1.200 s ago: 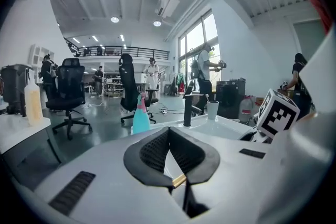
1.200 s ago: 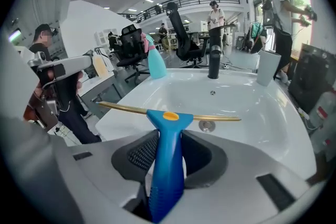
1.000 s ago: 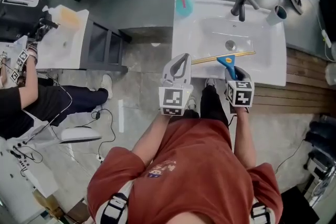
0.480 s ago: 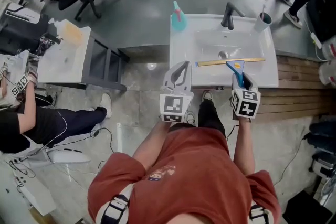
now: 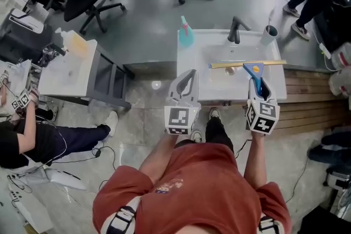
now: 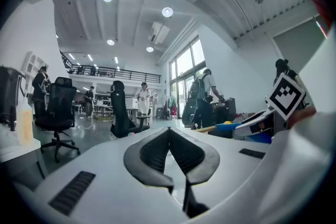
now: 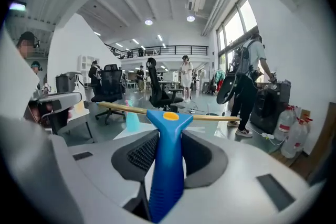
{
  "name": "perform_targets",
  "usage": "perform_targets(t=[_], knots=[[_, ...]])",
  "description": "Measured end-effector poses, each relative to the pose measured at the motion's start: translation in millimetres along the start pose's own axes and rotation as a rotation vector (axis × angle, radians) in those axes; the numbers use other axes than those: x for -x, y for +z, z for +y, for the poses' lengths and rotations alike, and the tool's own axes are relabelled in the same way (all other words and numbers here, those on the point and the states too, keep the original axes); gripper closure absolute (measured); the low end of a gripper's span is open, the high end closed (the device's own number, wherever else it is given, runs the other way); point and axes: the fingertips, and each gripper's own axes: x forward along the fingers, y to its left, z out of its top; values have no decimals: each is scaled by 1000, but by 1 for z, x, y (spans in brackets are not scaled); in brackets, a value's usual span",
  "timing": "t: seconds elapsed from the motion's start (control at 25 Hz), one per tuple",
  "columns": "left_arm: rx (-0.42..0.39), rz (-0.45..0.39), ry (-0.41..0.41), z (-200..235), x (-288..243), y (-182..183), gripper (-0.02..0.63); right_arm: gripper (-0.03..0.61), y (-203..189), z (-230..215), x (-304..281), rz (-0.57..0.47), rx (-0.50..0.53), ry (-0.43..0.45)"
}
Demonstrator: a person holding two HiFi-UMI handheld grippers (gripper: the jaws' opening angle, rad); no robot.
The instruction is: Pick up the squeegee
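Since a second ago the right gripper (image 5: 259, 85) has risen with the squeegee (image 5: 249, 67). The yellow blade, which then crossed the white sink (image 5: 189, 57) near its front edge, now crosses the basin nearer the faucet (image 5: 235, 30). The left gripper (image 5: 189, 75) has also come up and hangs beside the sink's front left corner. The grip on the blue handle is unchanged.

The only markings are the black-and-white squares on each marker cube (image 5: 182, 116). The small print on the person's red shirt (image 5: 167, 177) is too small to read.

The right gripper view shows the right gripper (image 7: 168, 139) with both dark pads pressed against the handle of the squeegee (image 7: 167, 165). It also shows an orange spot at the squeegee's head, the blade level, and a teal spray bottle (image 7: 132, 119) behind it. The left gripper view shows the left gripper (image 6: 169, 136) with its jaws together and nothing between them. Only the head view shows the spray bottle (image 5: 186, 27) at the sink's back left corner and a cup (image 5: 269, 34) at the back right.
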Motion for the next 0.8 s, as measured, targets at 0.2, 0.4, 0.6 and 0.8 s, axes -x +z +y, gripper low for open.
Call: perform_targets(t=[0.2, 0.4, 0.6, 0.8], knots=[[-12, -45, 12, 8, 5, 25, 596, 436, 45, -5, 16, -112, 20, -35], [-46, -108, 25, 13, 12, 54, 595, 436, 81, -7, 29, -203, 34, -56], [-80, -195, 47, 18, 17, 89, 595, 436, 114, -9, 46, -302, 41, -73], [-78, -305, 63, 19, 23, 130, 596, 436, 142, -10, 62, -383, 61, -85]])
